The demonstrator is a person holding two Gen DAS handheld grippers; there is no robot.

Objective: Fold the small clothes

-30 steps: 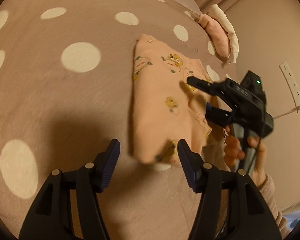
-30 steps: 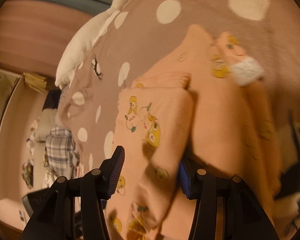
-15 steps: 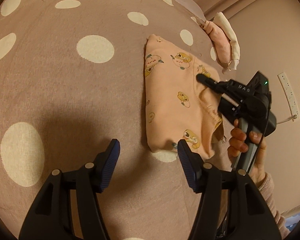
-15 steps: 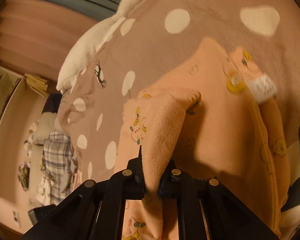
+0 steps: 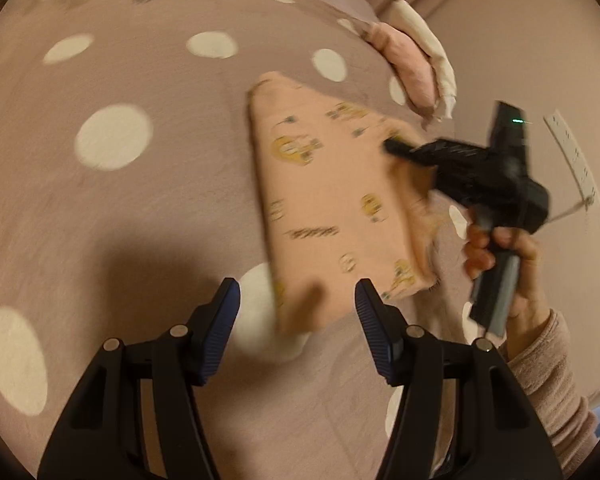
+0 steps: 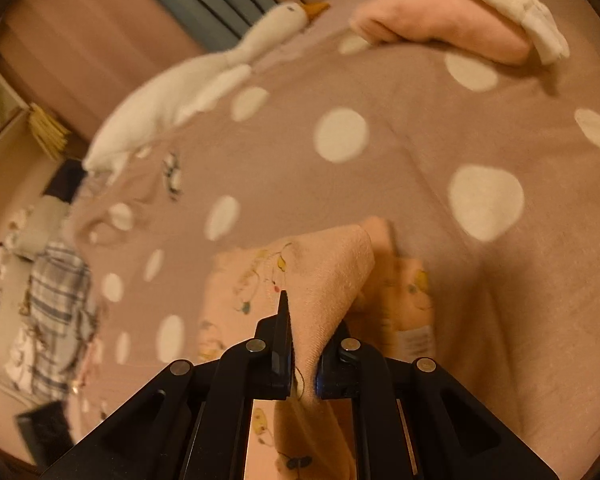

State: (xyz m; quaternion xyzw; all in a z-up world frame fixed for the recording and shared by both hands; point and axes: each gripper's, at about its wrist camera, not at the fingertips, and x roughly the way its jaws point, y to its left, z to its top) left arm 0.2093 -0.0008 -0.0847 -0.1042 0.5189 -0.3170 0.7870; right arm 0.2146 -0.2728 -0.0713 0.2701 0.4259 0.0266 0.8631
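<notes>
A folded peach garment (image 5: 332, 208) with small yellow cartoon prints lies on the brown polka-dot bedspread (image 5: 112, 184). My left gripper (image 5: 296, 320) is open and empty, hovering just short of the garment's near edge. My right gripper (image 5: 396, 148) comes in from the right and is shut on the garment's right edge. In the right wrist view the right gripper (image 6: 304, 344) pinches a raised fold of the peach garment (image 6: 328, 276) between its fingers.
A pile of folded pink and white clothes (image 5: 416, 68) sits at the bed's far right edge, also in the right wrist view (image 6: 460, 12). A white plush goose (image 6: 204, 84) lies along the far side. A wall with a power strip (image 5: 572, 156) is on the right.
The right gripper went from open around the garment edge to shut on it, then lifted the fold and carried it across. The left gripper stayed open.
</notes>
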